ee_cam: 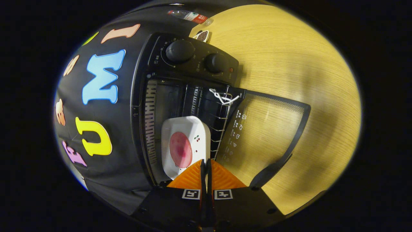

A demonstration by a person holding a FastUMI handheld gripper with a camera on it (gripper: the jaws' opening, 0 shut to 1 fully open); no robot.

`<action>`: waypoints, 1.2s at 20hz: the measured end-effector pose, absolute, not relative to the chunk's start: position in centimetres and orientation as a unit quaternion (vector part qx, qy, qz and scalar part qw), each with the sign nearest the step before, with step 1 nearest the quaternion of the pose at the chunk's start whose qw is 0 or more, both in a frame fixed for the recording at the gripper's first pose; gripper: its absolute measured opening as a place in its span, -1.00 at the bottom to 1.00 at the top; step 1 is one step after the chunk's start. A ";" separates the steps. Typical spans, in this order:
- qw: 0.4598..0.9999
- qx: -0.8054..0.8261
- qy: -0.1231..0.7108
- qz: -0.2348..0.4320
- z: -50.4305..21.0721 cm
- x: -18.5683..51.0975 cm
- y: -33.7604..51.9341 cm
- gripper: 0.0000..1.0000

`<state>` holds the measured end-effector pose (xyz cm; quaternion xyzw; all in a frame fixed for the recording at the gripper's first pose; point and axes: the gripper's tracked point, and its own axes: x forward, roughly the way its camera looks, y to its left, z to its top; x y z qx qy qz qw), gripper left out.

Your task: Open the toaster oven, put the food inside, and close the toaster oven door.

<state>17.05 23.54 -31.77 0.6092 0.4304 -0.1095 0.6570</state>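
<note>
The black toaster oven stands open, and its glass door is folded down over the wooden table, handle outermost. Inside the cavity a white rectangular dish rests on the wire rack. On the dish lies a round pink slice of food. My gripper is at the oven's mouth, its orange fingers closed together on the near rim of the dish. Only a thin slit shows between them.
Two round knobs sit on the oven's control panel. A white cord is tied to the rack's corner by the door hinge. Beyond the oven, a plastic bottle and a small bowl-like object lie on the table.
</note>
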 end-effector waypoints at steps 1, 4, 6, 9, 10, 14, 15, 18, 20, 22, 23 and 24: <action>0.657 0.611 0.425 -0.119 -32.0 17.5 23.4 -0.96; 0.657 0.621 0.404 -0.137 -32.3 18.8 23.3 -0.96; 0.658 0.628 0.391 -0.145 -32.6 19.7 23.1 -0.96; 0.653 0.634 0.383 -0.159 -33.2 20.4 23.2 -0.96; 0.651 0.635 0.383 -0.163 -33.5 20.6 23.2 -0.94; 0.651 0.648 0.361 -0.159 -33.2 21.6 23.2 -0.89; 0.651 0.652 0.358 -0.153 -33.0 21.8 23.4 -0.82; 0.657 0.657 0.345 -0.133 -31.8 21.6 23.7 -0.43; 0.666 0.654 0.338 -0.117 -30.9 21.4 23.3 0.13; 0.683 0.638 0.342 -0.098 -30.0 20.2 22.9 0.67; 0.697 0.623 0.346 -0.084 -29.7 19.6 23.0 0.94; 0.710 0.607 0.350 -0.070 -29.2 18.7 22.9 0.94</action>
